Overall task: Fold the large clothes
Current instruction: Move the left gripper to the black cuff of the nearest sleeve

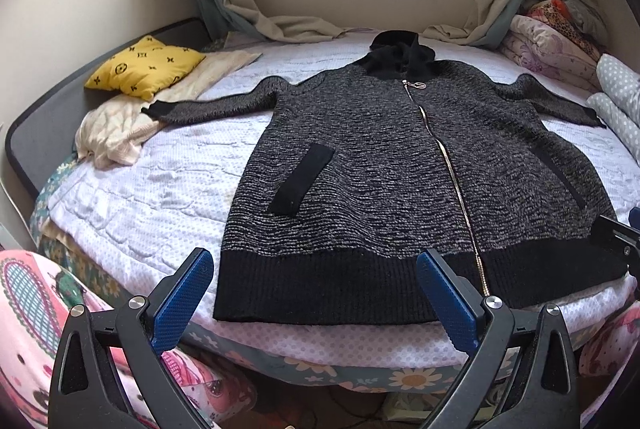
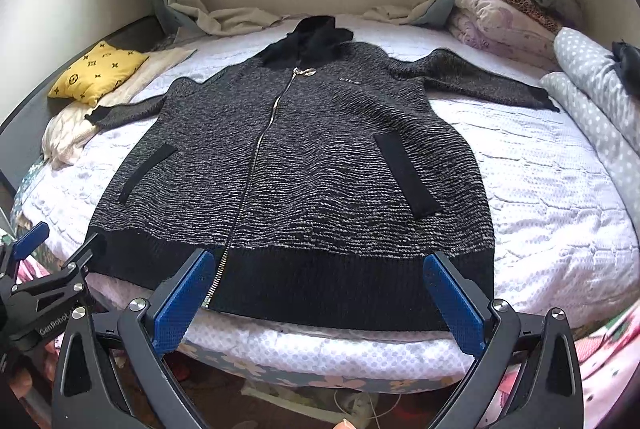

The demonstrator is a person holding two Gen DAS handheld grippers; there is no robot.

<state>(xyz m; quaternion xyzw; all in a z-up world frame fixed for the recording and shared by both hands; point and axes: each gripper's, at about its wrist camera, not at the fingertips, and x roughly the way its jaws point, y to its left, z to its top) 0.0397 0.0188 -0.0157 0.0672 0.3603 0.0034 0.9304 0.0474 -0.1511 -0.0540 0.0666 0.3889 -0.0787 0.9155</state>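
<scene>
A long grey-and-black knit hooded coat lies flat and zipped on the bed, face up, hood at the far end, both sleeves spread out; it also shows in the right wrist view. Its black hem band lies at the near bed edge. My left gripper is open and empty, held just before the hem's left half. My right gripper is open and empty, just before the hem's right half. The left gripper shows at the left edge of the right wrist view.
The bed has a white quilted cover. A yellow pillow and a cream garment lie at far left. Folded quilts and a dotted roll lie along the right. Curtains hang at the far end.
</scene>
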